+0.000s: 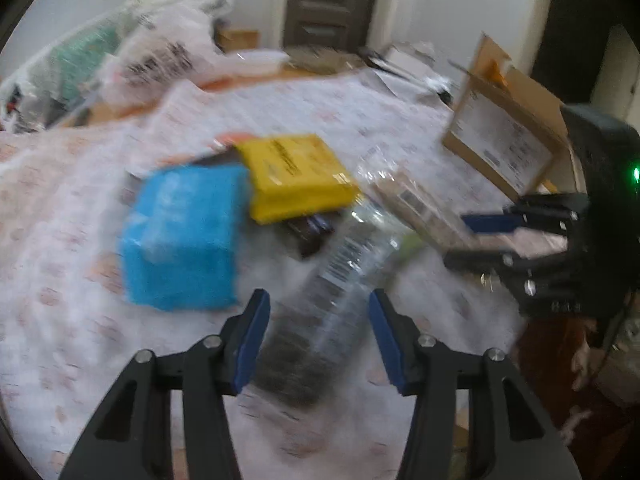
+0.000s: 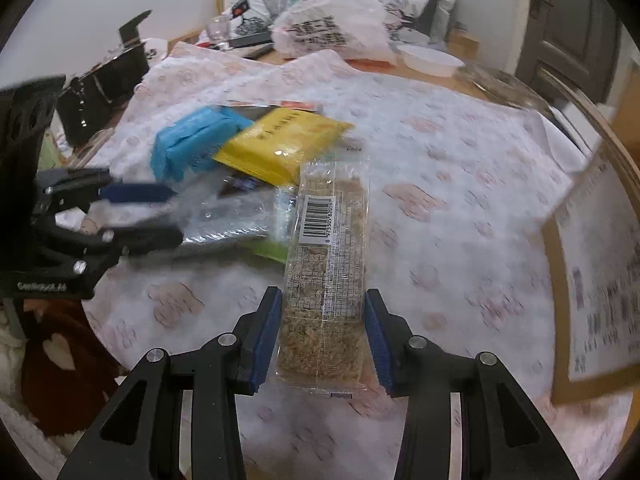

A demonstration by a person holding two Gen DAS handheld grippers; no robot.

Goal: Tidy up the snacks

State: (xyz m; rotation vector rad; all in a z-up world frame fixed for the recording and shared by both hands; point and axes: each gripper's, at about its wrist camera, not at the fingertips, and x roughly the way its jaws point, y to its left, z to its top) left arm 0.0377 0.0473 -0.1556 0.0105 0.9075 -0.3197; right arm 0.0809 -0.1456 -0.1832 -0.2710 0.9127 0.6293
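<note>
A pile of snacks lies on the patterned tablecloth (image 2: 460,184): a blue pack (image 1: 180,240), a yellow pack (image 1: 296,176), a dark bar (image 1: 312,232) under them, a clear packet of dark seeds (image 1: 320,312) and a long tan cereal bar (image 2: 326,272). My left gripper (image 1: 318,336) is open, its fingers either side of the seed packet. My right gripper (image 2: 322,336) is open, its fingers either side of the near end of the cereal bar. In the right wrist view the blue pack (image 2: 192,144), yellow pack (image 2: 280,144) and left gripper (image 2: 172,212) show.
A cardboard box (image 1: 508,128) stands at the table's right side, also in the right wrist view (image 2: 596,272). White plastic bags (image 2: 332,28), a white bowl (image 2: 432,60) and a black holder (image 2: 100,92) sit along the far edge. A door (image 1: 332,0) is behind.
</note>
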